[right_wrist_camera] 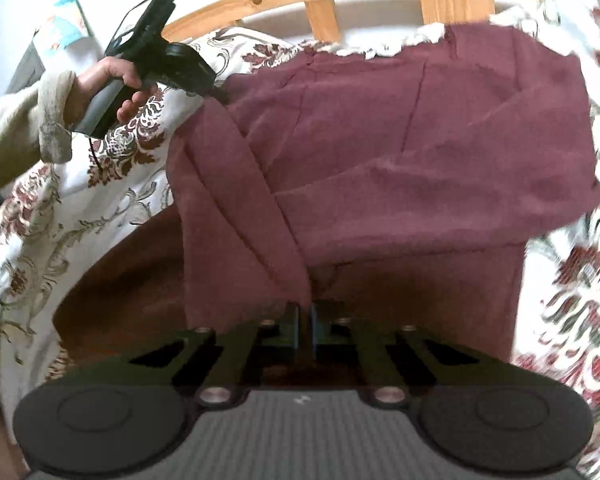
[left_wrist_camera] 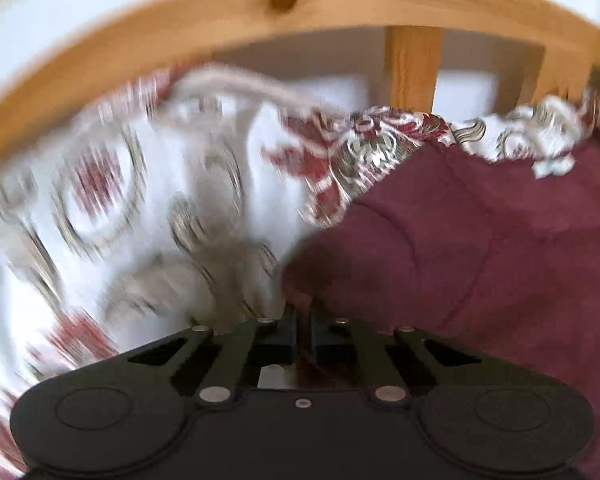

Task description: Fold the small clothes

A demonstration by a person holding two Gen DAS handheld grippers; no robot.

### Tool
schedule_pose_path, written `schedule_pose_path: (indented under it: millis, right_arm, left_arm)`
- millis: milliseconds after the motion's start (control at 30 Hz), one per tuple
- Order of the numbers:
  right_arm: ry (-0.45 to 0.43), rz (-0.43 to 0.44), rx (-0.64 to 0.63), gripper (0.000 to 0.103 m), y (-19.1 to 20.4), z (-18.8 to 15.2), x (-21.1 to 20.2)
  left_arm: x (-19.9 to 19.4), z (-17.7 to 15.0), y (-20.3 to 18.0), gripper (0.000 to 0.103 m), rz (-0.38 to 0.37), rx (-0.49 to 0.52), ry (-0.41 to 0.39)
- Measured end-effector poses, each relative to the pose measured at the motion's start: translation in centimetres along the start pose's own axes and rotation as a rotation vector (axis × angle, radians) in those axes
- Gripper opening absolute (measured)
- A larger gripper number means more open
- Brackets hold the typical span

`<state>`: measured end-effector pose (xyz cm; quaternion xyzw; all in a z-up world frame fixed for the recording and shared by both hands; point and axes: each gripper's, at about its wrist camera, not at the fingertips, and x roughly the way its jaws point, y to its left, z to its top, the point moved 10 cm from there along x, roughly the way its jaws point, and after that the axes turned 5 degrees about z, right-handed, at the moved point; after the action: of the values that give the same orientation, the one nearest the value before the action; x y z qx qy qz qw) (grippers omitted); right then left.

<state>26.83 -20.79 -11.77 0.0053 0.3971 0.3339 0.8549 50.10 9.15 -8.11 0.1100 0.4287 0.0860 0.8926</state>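
Here I am working on a bed with a white and red floral sheet (right_wrist_camera: pixel 112 148) and a pine headboard (left_wrist_camera: pixel 228 12). A maroon garment (right_wrist_camera: pixel 440 128) lies across the sheet, its far edge near the headboard slats, with one long strip, a sleeve or side panel, lying folded diagonally over its left half.

My left gripper (left_wrist_camera: pixel 303 316) is clenched on the garment's left edge; cloth shows pinched between the closed jaws. In the right wrist view I see the same tool in a hand (right_wrist_camera: pixel 112 84) with a beige sleeve (right_wrist_camera: pixel 16 136), its tip at the garment's upper left corner. The left view is blurred.

My right gripper (right_wrist_camera: pixel 305 312) is also clenched, grasping the near edge of the garment, where the diagonal strip ends.

I judge a fold is in hand: two edges gripped, cloth partly doubled over. The next move likely calls for carrying both held edges together across the body of the garment, keeping them taut and level so the fold lands square, then letting go
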Motion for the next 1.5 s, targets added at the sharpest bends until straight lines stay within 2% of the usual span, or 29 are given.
schedule_pose_path:
  millis: [100, 167, 200, 233, 300, 367, 400, 433, 467, 533, 633, 733, 800, 833, 867, 967, 1033, 1100, 1133, 1167, 1233, 1267, 1300, 1333, 1500]
  right_arm:
    - [-0.011, -0.035, -0.003, 0.007, -0.7, 0.8, -0.4]
    - [-0.009, -0.066, -0.004, 0.007, -1.5, 1.2, -0.2]
    - [-0.008, -0.072, 0.005, 0.007, -1.9, 1.3, -0.1]
    - [-0.013, -0.081, 0.018, 0.007, -2.2, 1.4, 0.0]
    - [-0.021, -0.088, 0.014, 0.009, -2.3, 1.4, 0.0]
    - [-0.031, -0.115, -0.002, 0.021, -2.3, 1.3, -0.3]
    - [-0.033, -0.115, -0.004, 0.026, -2.3, 1.2, -0.4]
    - [-0.033, -0.103, 0.004, 0.039, -2.3, 1.0, -0.4]
    - [-0.034, -0.094, 0.018, 0.049, -2.2, 0.8, -0.4]
    - [-0.028, -0.074, 0.06, 0.05, -2.3, 0.5, -0.3]
    - [-0.028, -0.046, 0.127, 0.051, -2.6, 0.0, -0.2]
    - [-0.021, -0.039, 0.156, 0.05, -2.4, -0.4, 0.1]
    - [-0.019, -0.078, 0.145, 0.018, -2.5, -0.6, 0.1]
    - [-0.021, -0.106, 0.132, 0.007, -2.6, -0.5, -0.1]
    - [-0.036, -0.119, 0.117, 0.007, -2.5, -0.2, -0.5]
    - [-0.084, -0.181, 0.047, 0.007, -2.1, 0.8, -2.4]
    - [-0.071, -0.199, 0.009, 0.008, -1.8, 0.9, -2.7]
    - [-0.044, -0.246, 0.005, 0.021, -2.1, 0.4, -2.5]
    - [-0.042, -0.28, 0.005, 0.036, -2.3, 0.2, -2.6]
    - [-0.045, -0.314, 0.011, 0.043, -2.5, -0.1, -2.9]
    - [-0.051, -0.32, 0.037, 0.048, -2.4, -0.9, -3.9]
    - [-0.043, -0.315, 0.049, 0.058, -2.4, -1.6, -4.4]
    - [-0.031, -0.315, 0.067, 0.063, -2.3, -2.5, -5.0]
    - [-0.018, -0.316, 0.087, 0.066, -2.3, -3.3, -5.6]
    - [0.059, -0.333, 0.195, 0.07, -2.0, -8.2, -7.6]
  left_arm:
    - [0.0, 0.6, -0.1, 0.004, 0.106, 0.078, -0.034]
    - [0.9, 0.5, -0.4, 0.011, 0.119, 0.094, 0.0]
    - [1.2, 0.3, -0.4, 0.014, 0.108, 0.067, 0.014]
    - [1.3, 0.2, -0.3, 0.02, 0.078, 0.031, 0.018]
    - [0.9, -0.3, -0.1, 0.038, -0.006, -0.045, 0.026]
    - [-0.5, -0.9, 0.0, 0.07, -0.051, -0.077, -0.006]
    - [-1.6, -1.3, 0.3, 0.075, -0.06, -0.085, -0.041]
    - [-2.5, -1.8, 0.5, 0.081, -0.067, -0.086, -0.065]
    - [-3.5, -2.5, 0.5, 0.083, -0.081, -0.08, -0.083]
    - [-5.0, -4.6, 0.0, 0.083, -0.125, -0.058, -0.082]
    - [-6.6, -8.9, -1.3, 0.083, -0.203, -0.04, -0.034]
    - [-7.9, -12.2, -2.7, 0.082, -0.263, -0.051, -0.009]
    - [-8.5, -14.1, -3.3, 0.076, -0.302, -0.093, 0.027]
    - [-8.8, -15.1, -3.7, 0.069, -0.324, -0.111, 0.056]
    - [-9.2, -15.9, -4.0, 0.066, -0.34, -0.117, 0.08]
    - [-10.7, -18.4, -4.4, 0.066, -0.344, -0.094, 0.105]
    - [-11.3, -19.5, -4.4, 0.067, -0.341, -0.076, 0.098]
    - [-11.1, -20.3, -4.1, 0.067, -0.354, -0.107, 0.09]
    - [-10.9, -20.5, -4.0, 0.066, -0.368, -0.137, 0.09]
    - [-10.7, -20.8, -3.8, 0.066, -0.394, -0.182, 0.087]
    - [-10.5, -21.0, -3.6, 0.063, -0.454, -0.253, 0.094]
    - [-10.3, -21.0, -3.6, 0.059, -0.478, -0.271, 0.102]
    - [-10.2, -20.9, -3.8, 0.057, -0.502, -0.277, 0.109]
    - [-10.1, -20.7, -3.9, 0.054, -0.523, -0.277, 0.111]
    - [-9.2, -20.5, -4.5, 0.052, -0.547, -0.266, 0.138]
